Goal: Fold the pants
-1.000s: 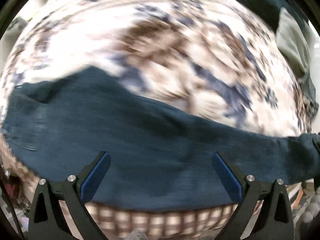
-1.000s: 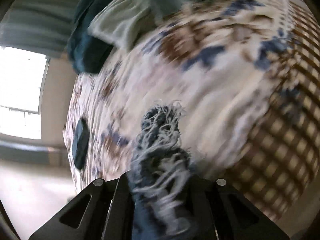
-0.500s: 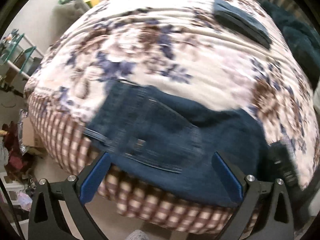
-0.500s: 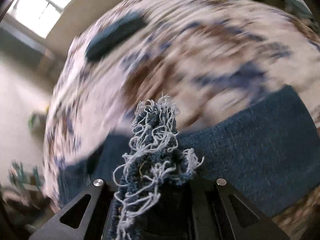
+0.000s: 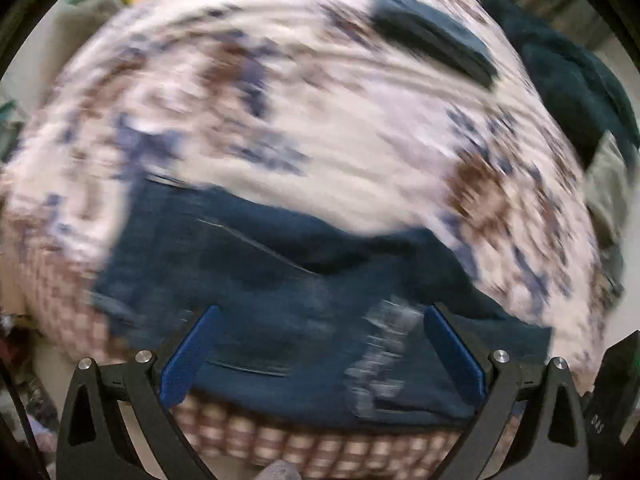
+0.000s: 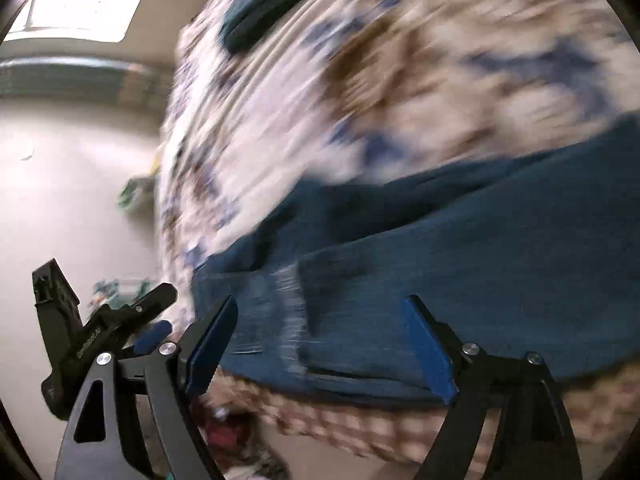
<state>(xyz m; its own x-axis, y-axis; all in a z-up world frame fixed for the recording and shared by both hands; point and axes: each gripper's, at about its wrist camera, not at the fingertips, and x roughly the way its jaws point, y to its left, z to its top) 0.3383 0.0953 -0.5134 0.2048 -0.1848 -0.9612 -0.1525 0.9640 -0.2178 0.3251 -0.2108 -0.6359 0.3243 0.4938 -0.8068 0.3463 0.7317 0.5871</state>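
Dark blue jeans (image 5: pixel 280 288) lie folded over themselves along the near edge of a bed; the frayed pale leg hem (image 5: pixel 380 352) rests on top near the waist. In the right wrist view the jeans (image 6: pixel 460 264) span the lower half, with the frayed hem (image 6: pixel 288 312) there too. My left gripper (image 5: pixel 320 352) is open and empty just above the jeans. My right gripper (image 6: pixel 324 348) is open and empty over the hem. The left gripper also shows in the right wrist view (image 6: pixel 120 320), at lower left. Both views are motion-blurred.
The bed has a floral white, brown and blue quilt (image 5: pixel 320 120) with a checked side panel (image 5: pixel 280 444). A folded dark garment (image 5: pixel 432 48) lies at the far side. Dark green and grey clothes (image 5: pixel 580 92) are piled far right. Floor clutter (image 6: pixel 224 436) lies below the bed edge.
My right gripper has opened and let go of the frayed leg hem, which now lies on the jeans near the waist. Both grippers have swung over the near bed edge.
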